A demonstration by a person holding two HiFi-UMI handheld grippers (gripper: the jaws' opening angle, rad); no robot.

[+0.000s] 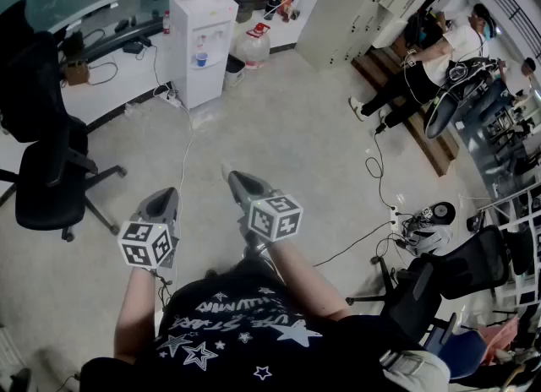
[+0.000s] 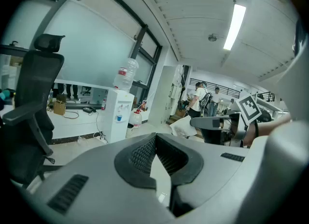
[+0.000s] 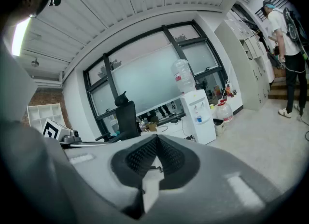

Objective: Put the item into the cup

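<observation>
- Left gripper (image 1: 171, 190), grey plastic body with a black-and-white marker cube: I read it in its own view (image 2: 155, 137) as closed, the ribbed black pads meeting at the tip with nothing between them. Held low in front of the person, over bare floor.
- Right gripper (image 1: 228, 171), same grey build with its own marker cube: closed too in its own view (image 3: 157, 139), pads tip to tip and empty. It sits just beside the left gripper, apart from it, reaching slightly further forward.
- Cup and item: I cannot find either in any of my three views.
- Black T-shirt with white stars and lettering (image 1: 237, 323): on the person holding both grippers, at the bottom of the head view.
- Pale speckled floor (image 1: 296, 128): under both grippers.
- White water dispenser with a clear bottle on top (image 1: 201, 44): stands against a white desk, well ahead of the grippers; both gripper views face it (image 2: 118, 117) (image 3: 199, 114).
- Clear water jug with a red cap (image 1: 252, 44): on the floor just right of the dispenser.
- Black high-backed office chair (image 1: 42, 128): at the left, near the desk.
- Thin white cable (image 1: 184, 166): runs across the floor from the dispenser towards the grippers.
- Person in a white top and dark trousers (image 1: 435, 52): at the far right, well apart.
- Black mesh swivel chair (image 1: 452, 276): lower right.
</observation>
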